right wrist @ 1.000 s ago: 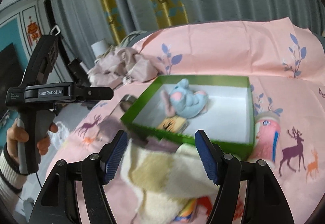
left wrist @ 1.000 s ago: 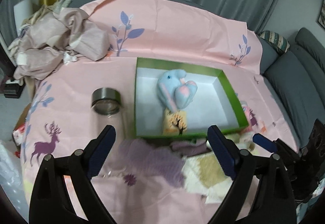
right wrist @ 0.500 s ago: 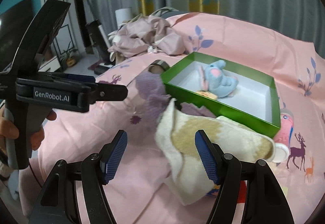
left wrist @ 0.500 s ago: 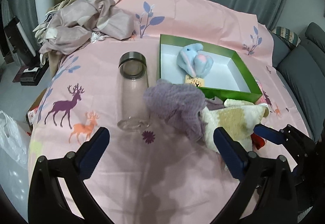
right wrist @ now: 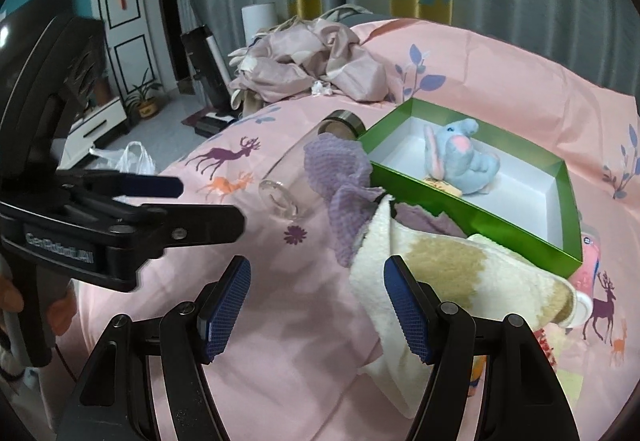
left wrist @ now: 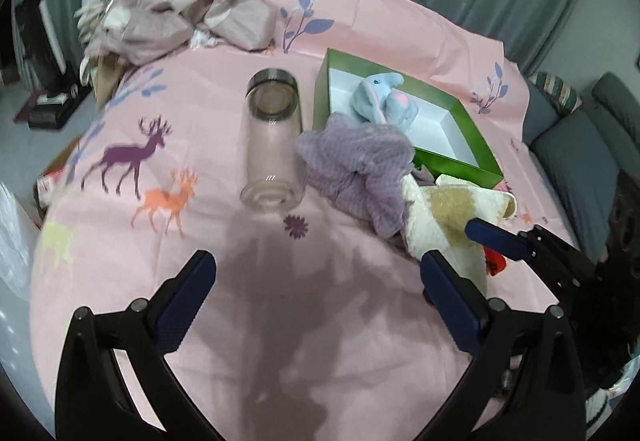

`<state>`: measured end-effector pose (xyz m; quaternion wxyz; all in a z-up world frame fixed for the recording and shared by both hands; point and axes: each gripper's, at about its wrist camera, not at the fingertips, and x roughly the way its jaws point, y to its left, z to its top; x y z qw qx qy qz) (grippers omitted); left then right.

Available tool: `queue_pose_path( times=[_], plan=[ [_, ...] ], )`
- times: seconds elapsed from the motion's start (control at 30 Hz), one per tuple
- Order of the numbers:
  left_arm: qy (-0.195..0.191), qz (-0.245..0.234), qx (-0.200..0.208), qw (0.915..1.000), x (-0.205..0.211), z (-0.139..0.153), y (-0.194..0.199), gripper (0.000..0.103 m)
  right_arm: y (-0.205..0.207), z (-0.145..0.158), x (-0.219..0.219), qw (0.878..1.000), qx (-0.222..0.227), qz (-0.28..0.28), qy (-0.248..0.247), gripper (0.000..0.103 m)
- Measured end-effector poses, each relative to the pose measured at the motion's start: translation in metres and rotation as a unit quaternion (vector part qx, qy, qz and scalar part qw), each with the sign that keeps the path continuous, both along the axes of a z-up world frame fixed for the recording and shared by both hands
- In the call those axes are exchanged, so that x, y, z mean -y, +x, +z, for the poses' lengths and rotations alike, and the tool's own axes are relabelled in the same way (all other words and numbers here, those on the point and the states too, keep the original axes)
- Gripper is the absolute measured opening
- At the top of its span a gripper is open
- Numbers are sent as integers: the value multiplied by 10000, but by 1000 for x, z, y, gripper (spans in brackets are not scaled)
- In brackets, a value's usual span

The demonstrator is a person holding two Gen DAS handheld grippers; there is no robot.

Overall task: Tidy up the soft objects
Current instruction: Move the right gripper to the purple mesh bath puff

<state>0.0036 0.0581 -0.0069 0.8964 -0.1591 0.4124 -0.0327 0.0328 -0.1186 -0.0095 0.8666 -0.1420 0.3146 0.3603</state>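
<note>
Soft things lie in a heap near the middle of the pink printed bedspread (left wrist: 224, 313), just beyond both tools. From the left wrist view, the left gripper (left wrist: 316, 299) hovers over bare spread with its jaws wide apart; they have just been opening, and nothing sits between them. Ahead of its left finger lies a clear glass jar (left wrist: 272, 145) on its side, metal-rimmed mouth pointing away, with nothing visible inside. Just right of the jar is a crumpled purple knit cloth (left wrist: 360, 169), touching the jar's side and partly over a cream and tan fleece cloth (left wrist: 448, 217). The fleece reaches down to the left gripper's right finger, which overlaps its near edge; whether they touch I cannot tell.

From the right wrist view, the right gripper (right wrist: 318, 307) also stands parted and holds nothing. The fleece cloth (right wrist: 436, 269) lies just ahead of its right finger and runs off behind it, not between the pads.

Behind the heap sits a green box (right wrist: 480, 217) with a white floor. Inside it a blue plush elephant (right wrist: 460, 157) rests toward the left end, with a small yellow card-like item (right wrist: 444, 185) against its near side. A pink item (right wrist: 590, 261) shows beside the box's right corner. A pile of mauve bedding (right wrist: 308, 69) lies far back.
</note>
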Motion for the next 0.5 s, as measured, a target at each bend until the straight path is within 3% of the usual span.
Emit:
queue_pose_path(
  times=[0.27,0.43,0.47,0.5],
  plan=[
    [-478,471,-83,9977,-48,-18,-22,102,19,0,-30,9986,414,-139,-306,70],
    [-523,482,-57,9975,-53,-19,-23,102,48,-1,-49,9972,528,-459,-269,70],
    [-533,458,-49,9975,-52,-18,-23,102,55,-2,-52,9973,503,-485,-242,68],
    [-531,418,-43,9977,-51,-18,-22,102,57,-3,-53,9972,503,-489,-241,58]
  ],
)
